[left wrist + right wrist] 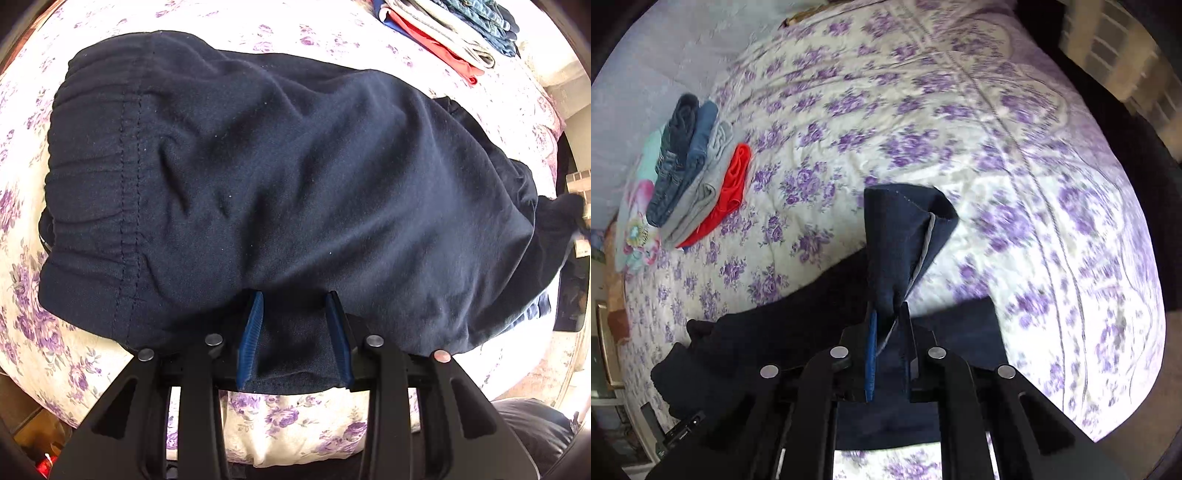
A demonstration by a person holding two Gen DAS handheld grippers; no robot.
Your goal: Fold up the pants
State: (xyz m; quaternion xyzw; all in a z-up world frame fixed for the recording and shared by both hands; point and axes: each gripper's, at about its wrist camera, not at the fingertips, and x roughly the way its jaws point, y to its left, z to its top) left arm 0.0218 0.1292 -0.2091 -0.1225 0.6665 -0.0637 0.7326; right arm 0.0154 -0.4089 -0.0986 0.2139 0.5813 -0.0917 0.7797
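The pants [280, 192] are lying across the bed [288, 413], dark navy, with the gathered waistband [92, 192] at the end away from the stack [450, 29] of folded clothes, which is sitting near the bed's far edge.

The left gripper [295, 295] is reaching over the bed's near edge, its blue-padded fingers [251, 332] standing apart with a fold of the pants lying between them; the jaws are partly open, and whether they are pinching the cloth cannot be told.

The right gripper [888, 314] is holding a hem of the pants [901, 240] above the bed [1015, 166]. Its jaws are nearly closed, clamping the fabric, which is rising from between the fingertips and flaring into a twisted flap with a pale inner edge. More of the dark cloth is trailing beneath this gripper across the bed, toward the side where the stack [690, 162] is lying.
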